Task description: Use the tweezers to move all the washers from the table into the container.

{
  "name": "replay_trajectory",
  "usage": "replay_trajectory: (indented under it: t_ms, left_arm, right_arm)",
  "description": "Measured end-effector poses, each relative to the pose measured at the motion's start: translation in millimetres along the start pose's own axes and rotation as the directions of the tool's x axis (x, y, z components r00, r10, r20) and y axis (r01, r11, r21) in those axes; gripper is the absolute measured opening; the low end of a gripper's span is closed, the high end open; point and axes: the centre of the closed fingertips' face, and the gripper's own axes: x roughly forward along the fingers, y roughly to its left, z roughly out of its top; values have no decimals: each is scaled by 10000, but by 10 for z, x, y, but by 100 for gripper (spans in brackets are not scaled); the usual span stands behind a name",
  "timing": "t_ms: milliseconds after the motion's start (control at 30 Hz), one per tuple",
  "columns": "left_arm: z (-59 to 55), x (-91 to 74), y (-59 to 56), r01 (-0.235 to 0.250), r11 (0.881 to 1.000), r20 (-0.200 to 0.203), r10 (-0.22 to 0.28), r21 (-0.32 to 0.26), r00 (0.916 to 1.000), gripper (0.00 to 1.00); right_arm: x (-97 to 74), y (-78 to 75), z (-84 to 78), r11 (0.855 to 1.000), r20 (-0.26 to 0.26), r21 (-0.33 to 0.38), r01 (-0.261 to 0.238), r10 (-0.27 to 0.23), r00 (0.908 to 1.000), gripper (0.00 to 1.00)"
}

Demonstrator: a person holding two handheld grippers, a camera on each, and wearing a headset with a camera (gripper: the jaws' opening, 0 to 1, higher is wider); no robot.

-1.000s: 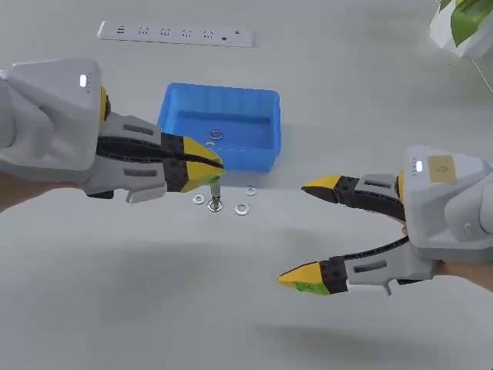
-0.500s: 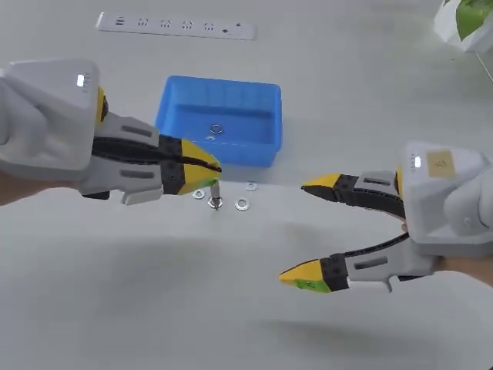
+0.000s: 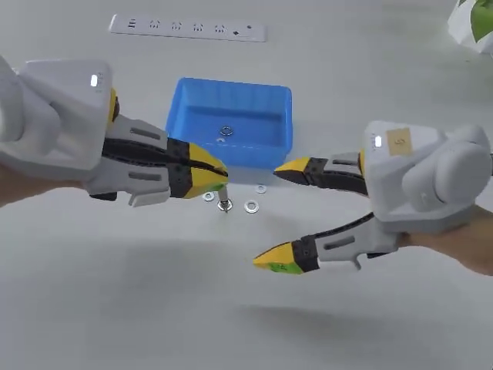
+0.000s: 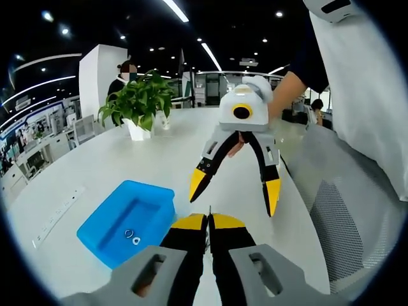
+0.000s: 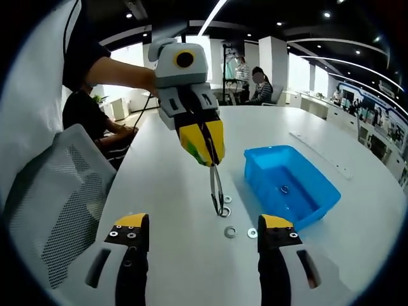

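Your left gripper (image 3: 218, 174) clamps the tweezers (image 3: 223, 194) at centre frame, tips on a washer (image 3: 224, 205); your right gripper (image 3: 268, 216) gapes wide.

Power strip (image 3: 187, 28) and potted plant (image 4: 140, 102) on table (image 3: 139, 308).

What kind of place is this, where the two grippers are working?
Most likely an open-plan office, perhaps a lab floor: a long white table, a grey mesh-backed office chair beside it, a potted green leafy plant on the table, and long ceiling strip lights overhead.
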Motion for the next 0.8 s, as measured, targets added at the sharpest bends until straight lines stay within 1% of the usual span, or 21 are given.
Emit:
replay_trajectory:
  t_ms: [67,133,233,333,433,533,600,633,700,800]
  left_arm:
    - [-4,4,2,47,10000,-76,-46,30,10000,5]
    - [-7,4,5,39,10000,-115,-39,7,9999,5]
    - [-13,5,-10,80,10000,-143,-81,-34,9999,5]
    - [-24,1,-22,80,10000,-203,-80,-15,9998,5]
    - [-41,-6,-36,89,10000,-276,-89,14,9996,5]
    - [-46,-3,-23,23,10000,-264,-24,-61,9996,5]
    - [-44,5,-11,-26,9999,-243,24,-102,9997,5]
    - [-42,9,-14,-11,10000,-249,8,-94,9997,5]
    - [-43,15,-17,10,10000,-256,-12,-82,9997,5]
    - [-48,13,-17,9,10000,-269,-10,-62,9996,5]
  right_arm:
    - [94,-27,47,9999,52,-51,-90,90,9999,69]
    - [179,-59,82,9994,41,-353,-68,70,10000,65]
    - [280,-83,103,9987,52,-448,-257,260,9996,59]
    - [326,-97,90,9981,-66,-421,-449,447,9990,52]
    - [364,-127,83,9974,-130,-519,-491,485,9987,45]
    - [406,-138,63,9946,-334,-830,-627,601,9976,35]
    - [445,-137,45,9933,-444,-863,-764,728,9964,30]
    - [460,-150,34,9920,-514,-1005,-770,722,9961,28]
    - [492,-145,17,9899,-664,-1065,-934,866,9940,28]
    - [528,-140,13,9868,-785,-1213,-1075,984,9920,24]
